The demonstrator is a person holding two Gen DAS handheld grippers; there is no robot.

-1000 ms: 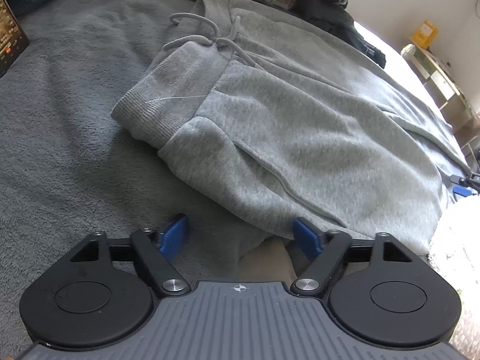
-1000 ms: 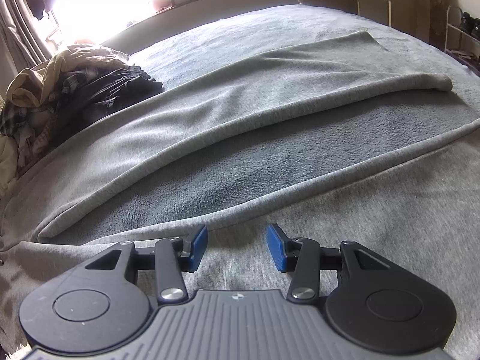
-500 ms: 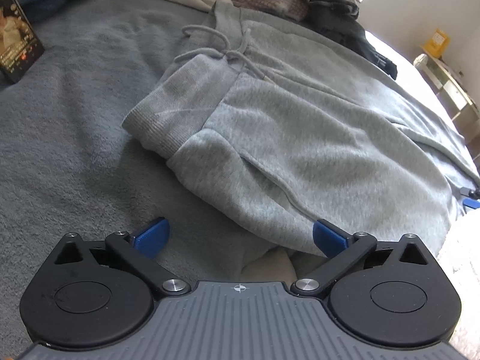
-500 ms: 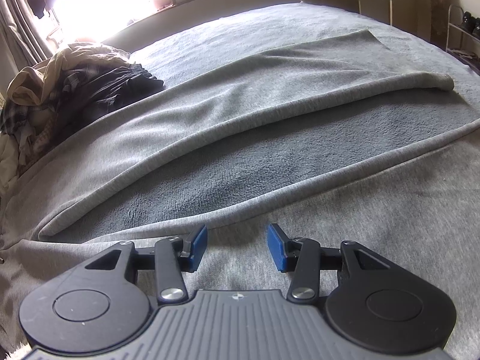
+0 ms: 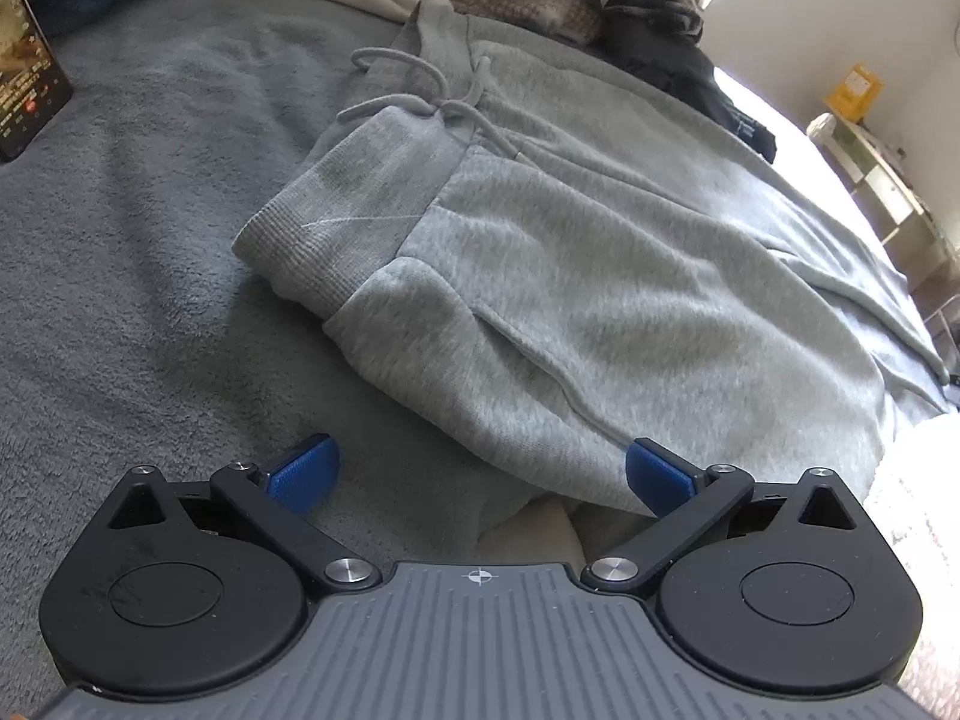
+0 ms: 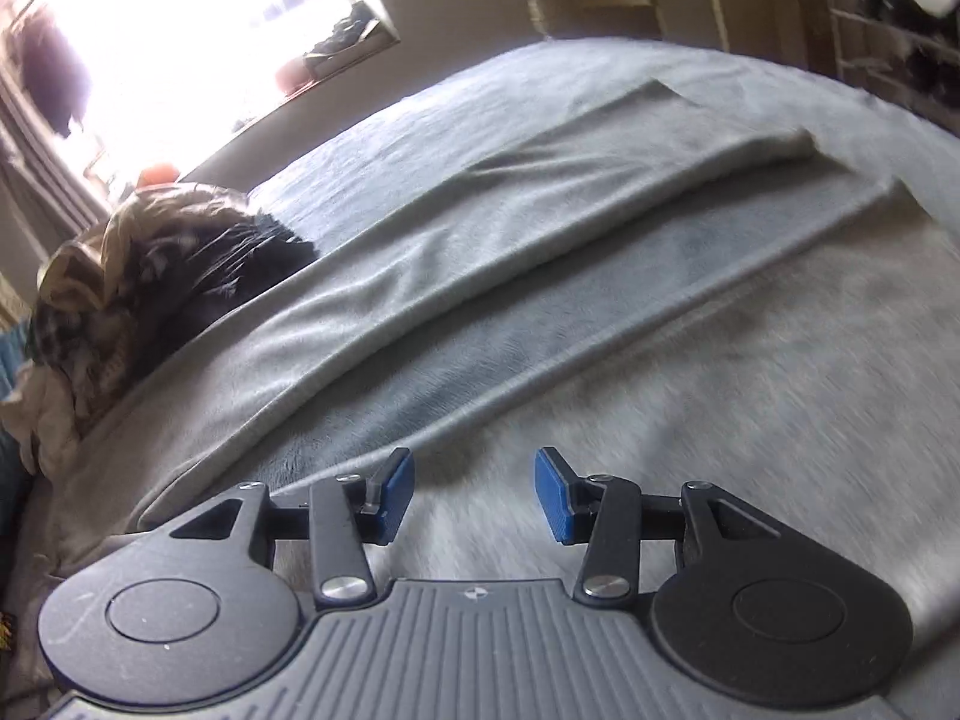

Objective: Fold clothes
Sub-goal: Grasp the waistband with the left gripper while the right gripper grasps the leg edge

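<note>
left gripper (image 5: 480,471) jaws are being spread wider, right gripper (image 6: 474,495) tilted.
both empty and parted; light grey fleece sweatpants (image 5: 600,276) are lying full-length, legs apart, folding largely left.

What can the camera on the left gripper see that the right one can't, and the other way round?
Only the left wrist view shows the waistband of the grey sweatpants, its drawstring and a dark box at the bed's edge. Only the right wrist view shows the two long trouser legs stretched out, with the bright window behind. Both show the grey blanket, a heap of other clothes, and an open gripper: left gripper, right gripper.
</note>
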